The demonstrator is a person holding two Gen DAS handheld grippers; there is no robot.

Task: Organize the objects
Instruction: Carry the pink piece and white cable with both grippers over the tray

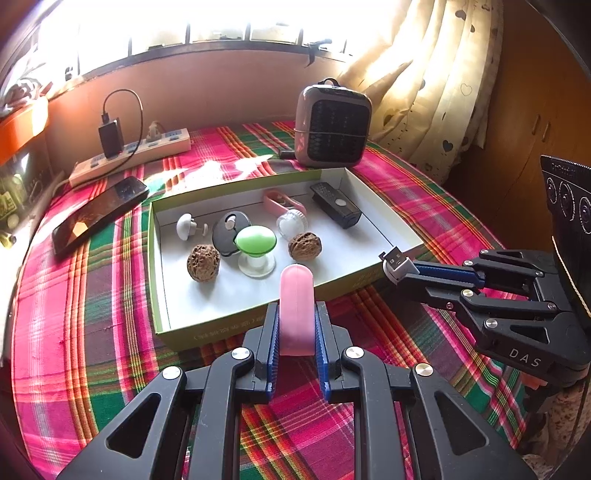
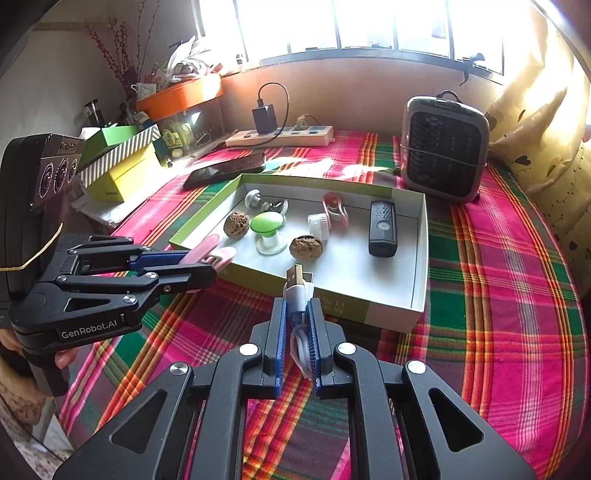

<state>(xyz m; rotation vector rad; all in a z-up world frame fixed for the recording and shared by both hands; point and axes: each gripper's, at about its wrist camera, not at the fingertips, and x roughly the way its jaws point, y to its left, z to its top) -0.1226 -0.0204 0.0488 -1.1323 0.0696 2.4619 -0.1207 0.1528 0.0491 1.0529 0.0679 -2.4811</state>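
pink clip (image 1: 296, 314) pinched in left gripper (image 1: 296, 319); right gripper (image 2: 295, 314) clamps usb cable (image 2: 297, 295).

Bright daylight through a barred window (image 2: 369, 26) along the back wall (image 2: 351, 96); glare washes out the panes. Cream curtain (image 1: 436, 74) with dark heart prints hangs at right, beside brown wooden cabinet doors (image 1: 535, 122). Counter covered by a pink, green and orange plaid cloth (image 2: 498, 258). Sunlit patch falls on the cloth near the wall.
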